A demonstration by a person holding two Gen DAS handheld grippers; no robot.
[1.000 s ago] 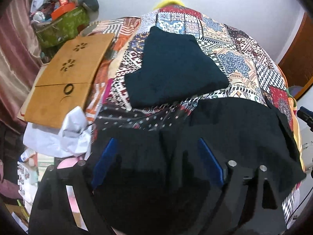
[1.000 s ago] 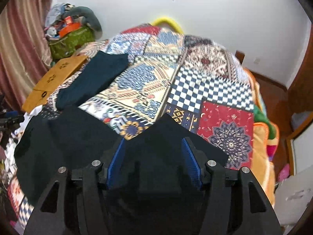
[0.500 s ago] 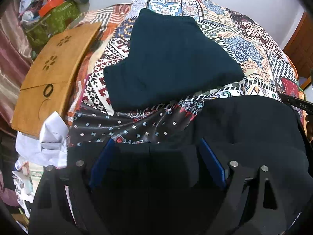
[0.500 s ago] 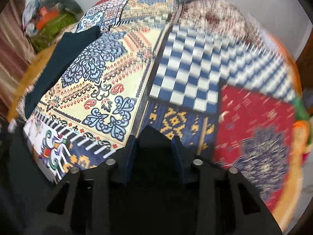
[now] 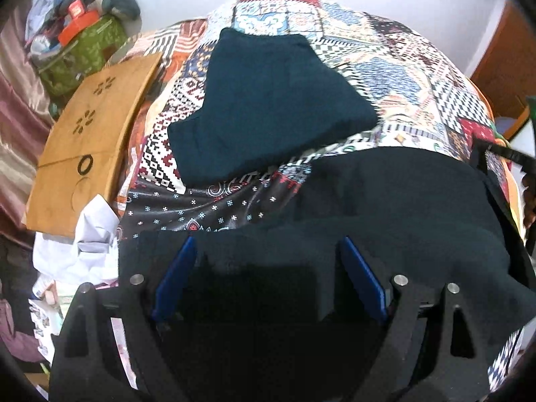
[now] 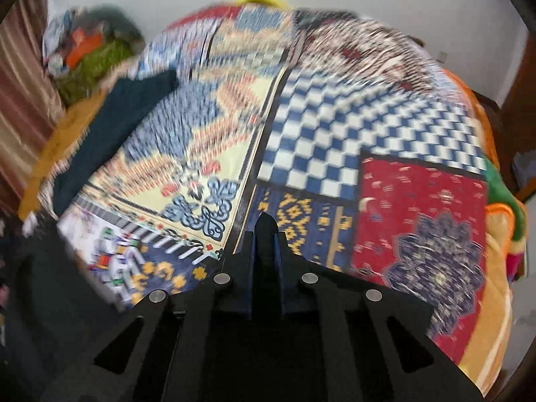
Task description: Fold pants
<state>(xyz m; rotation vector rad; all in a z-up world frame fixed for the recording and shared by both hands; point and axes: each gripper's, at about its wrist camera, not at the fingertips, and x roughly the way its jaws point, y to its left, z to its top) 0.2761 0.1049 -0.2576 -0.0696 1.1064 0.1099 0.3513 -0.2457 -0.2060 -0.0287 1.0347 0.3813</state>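
Note:
Black pants lie spread across the near edge of the patchwork bedspread. My left gripper is open, its blue pads either side of the pants' near edge, with the cloth between them. My right gripper is shut on a fold of the black pants, which pokes up between the pads; more of the pants shows at the left. The right wrist view is motion-blurred.
A folded dark teal garment lies on the bedspread beyond the pants, also in the right wrist view. A brown wooden board and white cloth sit at the left. A green bag with clutter is at the far left corner.
My right gripper has closed on the pants' edge and is moving. My left gripper has stayed open over the pants' edge, shifting slightly.

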